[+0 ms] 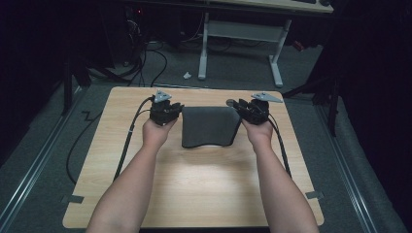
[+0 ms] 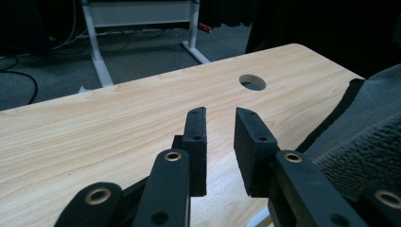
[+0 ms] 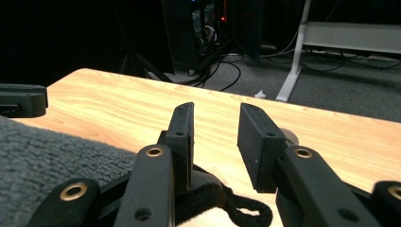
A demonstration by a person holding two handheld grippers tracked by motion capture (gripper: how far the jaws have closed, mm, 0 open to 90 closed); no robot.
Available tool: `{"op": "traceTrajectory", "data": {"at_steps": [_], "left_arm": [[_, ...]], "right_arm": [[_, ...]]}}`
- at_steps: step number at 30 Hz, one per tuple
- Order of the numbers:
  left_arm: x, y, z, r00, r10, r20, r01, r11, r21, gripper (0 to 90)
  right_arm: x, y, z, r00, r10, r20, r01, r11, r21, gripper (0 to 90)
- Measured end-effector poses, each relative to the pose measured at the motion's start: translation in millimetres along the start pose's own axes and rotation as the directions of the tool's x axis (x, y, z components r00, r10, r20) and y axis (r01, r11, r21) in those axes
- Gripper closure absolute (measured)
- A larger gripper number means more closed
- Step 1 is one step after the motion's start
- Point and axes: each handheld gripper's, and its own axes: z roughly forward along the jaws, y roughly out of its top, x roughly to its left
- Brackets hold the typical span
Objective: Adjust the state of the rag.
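A dark grey folded towel lies flat on the light wooden worktop, toward its far half and roughly centred between the two hands. The left tongs sit just beside the towel's far left corner, held by the person's left hand. The right tongs sit just beside the far right corner, held by the right hand.

In the left gripper view the left tongs stand a little apart, with bare wood showing in the gap and nothing gripped. The towel rises as a fuzzy grey mass to the right of the jaws, close beside the right-hand one. A round hole in the worktop lies beyond the jaw tips.

In the right gripper view the right tongs are likewise parted and hold nothing. The towel spreads to the left of and beneath the left jaw, and a dark loop at its edge lies under the gap between the jaws.
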Motion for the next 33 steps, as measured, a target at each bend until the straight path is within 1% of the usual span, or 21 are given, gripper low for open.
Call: {"op": "traceTrajectory", "data": {"at_steps": [7, 13, 15, 19, 24, 27, 29, 30, 33], "left_arm": [[-1.0, -0.1, -2.5, 0.9999, 0.006, -0.008, -0.006, 0.9999, -0.012, 75.6], [0.5, 1.7, -7.6, 0.9998, 0.005, -0.021, -0.006, 0.9997, -0.022, 75.6], [0.5, 3.1, -10.2, 0.9997, 0.004, -0.025, -0.005, 0.9997, -0.025, 74.9], [-0.4, 5.2, -16.4, 0.9992, 0.017, -0.036, -0.018, 0.9994, -0.028, 73.1], [1.7, 3.8, -27.9, 0.9985, 0.008, -0.055, -0.011, 0.9989, -0.046, 70.0], [3.7, -0.1, -34.6, 0.9976, 0.008, -0.069, -0.011, 0.9989, -0.046, 69.2], [5.9, -1.8, -38.1, 0.9976, 0.003, -0.069, -0.006, 0.9994, -0.033, 68.5], [6.3, -2.9, -40.3, 0.9973, 0.006, -0.073, -0.009, 0.9992, -0.039, 68.3], [8.7, -5.4, -45.1, 0.9969, -0.006, -0.078, 0.003, 0.9991, -0.043, 67.6]], "right_arm": [[-1.7, 3.7, -2.6, 0.9997, -0.012, 0.021, 0.012, 1.000, -0.004, 65.6], [-2.8, 5.1, -7.0, 0.9993, -0.028, 0.026, 0.029, 1.000, -0.009, 65.1], [-3.4, 5.1, -9.8, 0.9993, -0.026, 0.028, 0.026, 1.000, -0.007, 65.0], [-3.9, 3.9, -12.0, 0.9991, -0.027, 0.031, 0.027, 1.000, -0.004, 64.9], [-1.8, 2.3, -16.9, 0.9988, -0.035, 0.034, 0.036, 0.999, -0.008, 64.4], [-1.4, 0.5, -19.7, 0.9982, -0.044, 0.040, 0.045, 0.999, -0.008, 64.4], [-1.1, -0.2, -22.5, 0.9976, -0.052, 0.046, 0.053, 0.999, -0.007, 64.0], [-0.8, -0.2, -24.1, 0.9973, -0.055, 0.049, 0.055, 0.998, -0.003, 63.5], [0.2, 0.5, -28.5, 0.9960, -0.071, 0.054, 0.072, 0.997, -0.005, 62.5]]}}
